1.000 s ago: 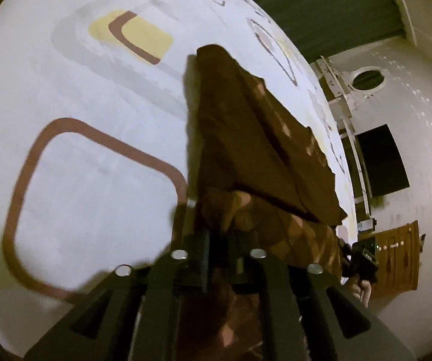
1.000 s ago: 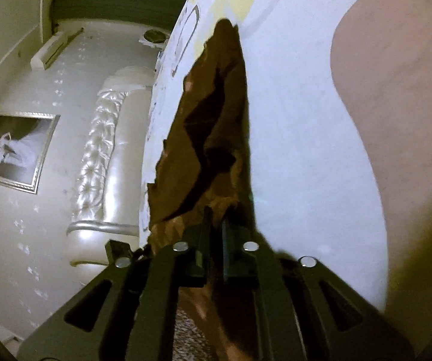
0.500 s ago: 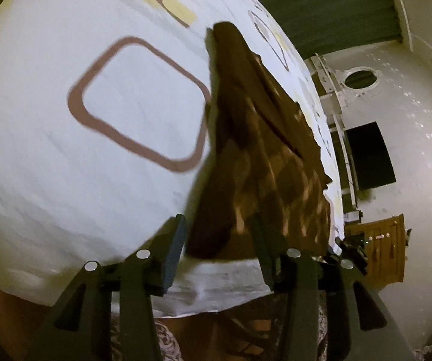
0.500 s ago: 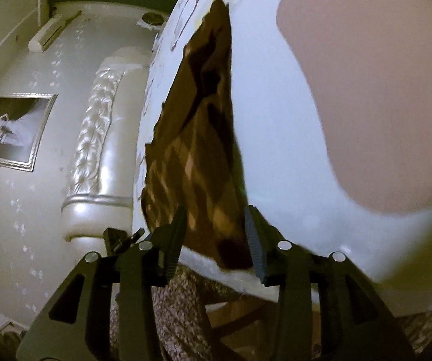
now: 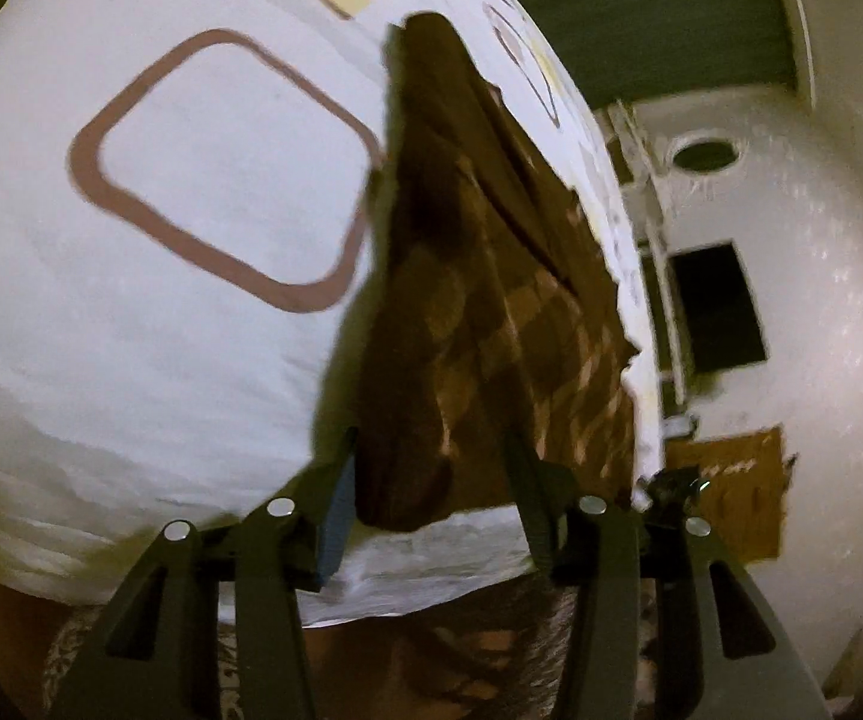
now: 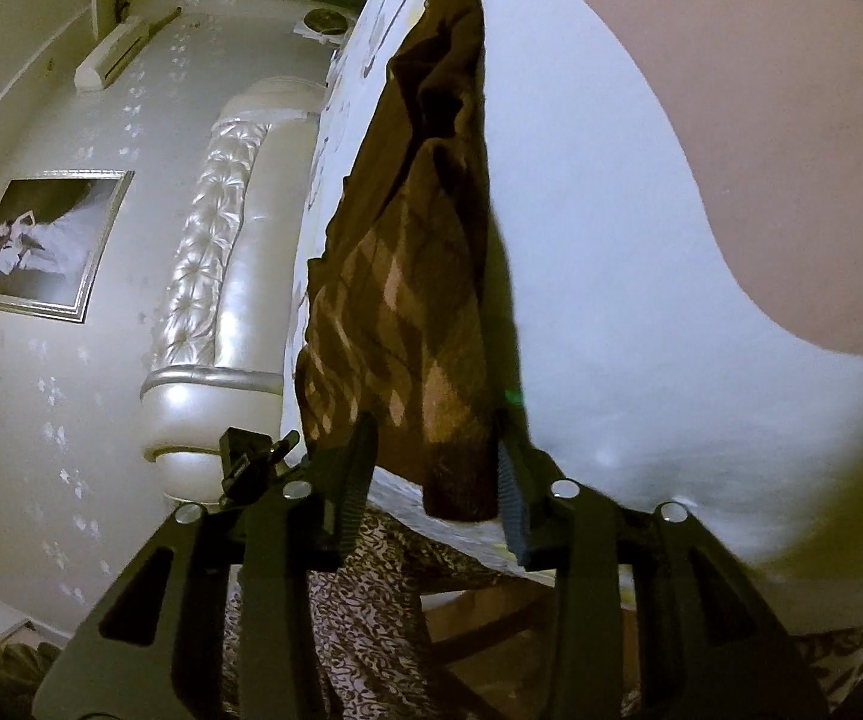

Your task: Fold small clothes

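Between claws now: released brown garment [image 5: 491, 312]

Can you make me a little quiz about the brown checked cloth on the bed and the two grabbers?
1. True or false: the brown checked cloth lies on the white bedsheet.
2. What hangs on the wall beside the headboard? A) framed picture B) clock C) mirror
3. Fill in: the left gripper has its jaws ____ around the cloth's near edge.

Key: 1 true; 2 A; 3 apart, though closing.
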`<state>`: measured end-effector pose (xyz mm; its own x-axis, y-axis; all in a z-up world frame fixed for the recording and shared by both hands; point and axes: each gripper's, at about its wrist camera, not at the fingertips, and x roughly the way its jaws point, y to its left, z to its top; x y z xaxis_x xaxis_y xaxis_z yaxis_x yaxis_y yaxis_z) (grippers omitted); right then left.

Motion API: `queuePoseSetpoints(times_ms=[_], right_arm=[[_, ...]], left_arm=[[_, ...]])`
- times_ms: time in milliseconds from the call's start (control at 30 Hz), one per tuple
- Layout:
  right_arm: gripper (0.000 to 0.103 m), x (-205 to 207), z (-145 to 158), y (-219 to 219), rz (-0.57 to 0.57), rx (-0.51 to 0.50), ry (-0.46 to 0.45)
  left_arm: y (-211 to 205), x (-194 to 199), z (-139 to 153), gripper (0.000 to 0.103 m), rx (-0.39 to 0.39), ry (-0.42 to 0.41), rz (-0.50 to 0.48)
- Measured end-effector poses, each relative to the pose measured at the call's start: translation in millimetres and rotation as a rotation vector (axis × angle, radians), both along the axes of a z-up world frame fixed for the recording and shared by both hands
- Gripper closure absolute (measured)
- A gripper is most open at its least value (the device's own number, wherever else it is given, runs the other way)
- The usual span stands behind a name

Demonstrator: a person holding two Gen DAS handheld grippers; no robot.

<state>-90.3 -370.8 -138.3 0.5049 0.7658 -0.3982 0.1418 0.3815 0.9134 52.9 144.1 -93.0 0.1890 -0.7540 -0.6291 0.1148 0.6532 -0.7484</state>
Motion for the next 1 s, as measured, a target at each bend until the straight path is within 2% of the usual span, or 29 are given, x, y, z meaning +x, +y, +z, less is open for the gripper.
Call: queuePoseSetpoints(times_ms=[33, 67, 200, 400, 533, 600, 833, 1000], right_arm=[[0.082, 1, 0, 1, 0.006, -0.016, 0.005], [0.090, 1, -1, 2, 0.014, -0.020, 0.007], [0.097, 0, 6, 4, 0.020, -0.021, -0.012], [0.098, 2, 42, 5, -0.001, 0.038, -0.114], [0.098, 13, 67, 0, -0.038, 0.114, -0.186], [0.098, 24, 79, -5, -0.063, 0.155, -0.219], [0.098, 87, 104, -30, -0.182, 0.236, -0.299], [0.098, 134, 98, -42, -0.221, 0.222, -0.275]], left_arm=[[-5, 0, 2, 0.092, 0.031, -0.015, -0.017], [-11, 0, 3, 0.095, 0.037, -0.014, -0.039], [-16, -3, 15, 0.095, 0.024, -0.041, -0.046], [-3, 3, 46, 0.095, -0.105, -0.056, 0.032], [1, 18, 65, 0.095, -0.215, -0.047, 0.091], [-1, 31, 78, 0.095, -0.240, -0.061, 0.118], [-5, 90, 102, 0.095, -0.269, -0.073, 0.211], [-22, 143, 96, 0.095, -0.235, -0.045, 0.248]])
